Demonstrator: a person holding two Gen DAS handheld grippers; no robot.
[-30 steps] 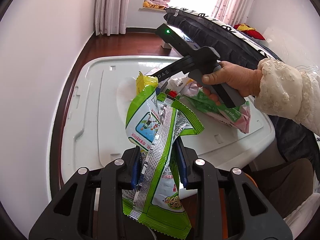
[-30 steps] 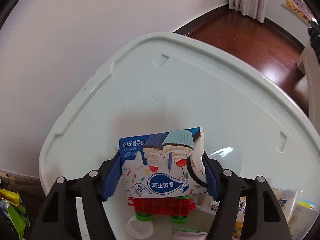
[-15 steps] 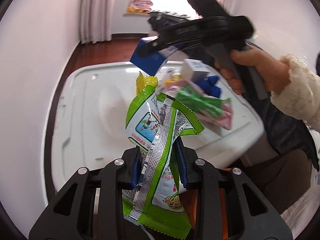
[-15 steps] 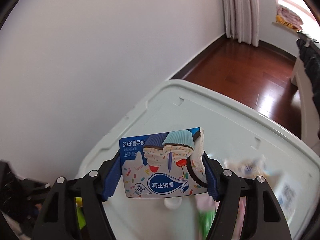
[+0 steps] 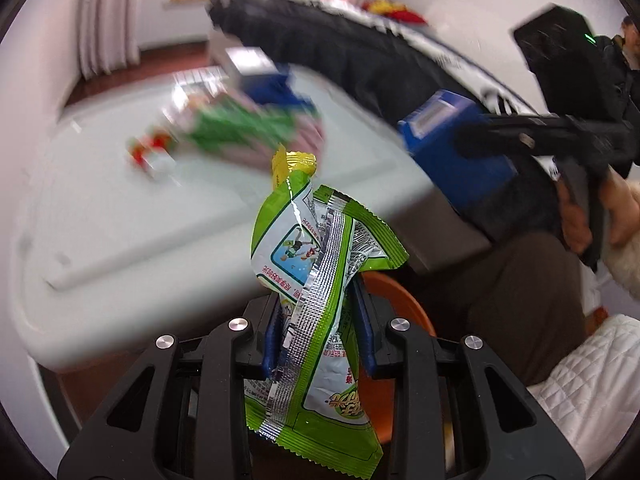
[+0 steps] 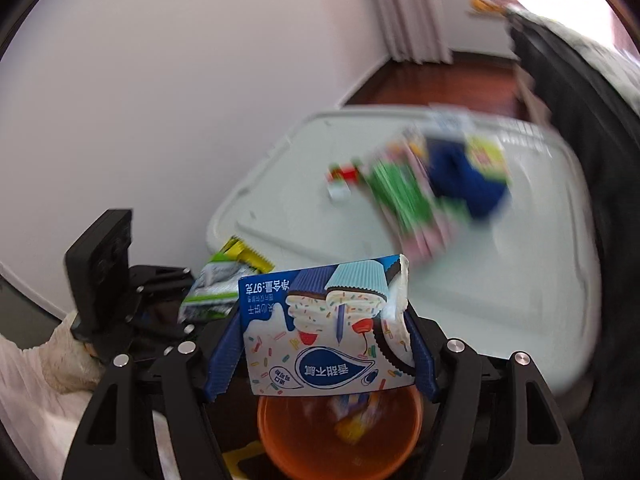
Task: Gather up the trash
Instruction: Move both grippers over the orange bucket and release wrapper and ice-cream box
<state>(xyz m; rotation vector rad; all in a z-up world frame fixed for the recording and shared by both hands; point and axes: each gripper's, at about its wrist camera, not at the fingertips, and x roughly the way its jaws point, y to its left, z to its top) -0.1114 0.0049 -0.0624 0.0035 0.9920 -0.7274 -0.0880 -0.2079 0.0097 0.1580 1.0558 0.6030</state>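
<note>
Left gripper point(image 5: 320, 332) pinches green wrapper point(image 5: 320, 280); right gripper point(image 6: 320, 356) pinches blue box point(image 6: 324, 328) above orange bin point(image 6: 340, 436). Off-centre release risks a miss.

I'm in a bedroom at home: a bed point(image 5: 360, 52) with dark bedding, pink curtains point(image 5: 108, 20), a wooden floor point(image 6: 436, 80)

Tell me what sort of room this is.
Probably a home bedroom: a bed with a dark quilt, pink curtains at a bright window, a wooden floor and a white storage-box lid as the table.
</note>
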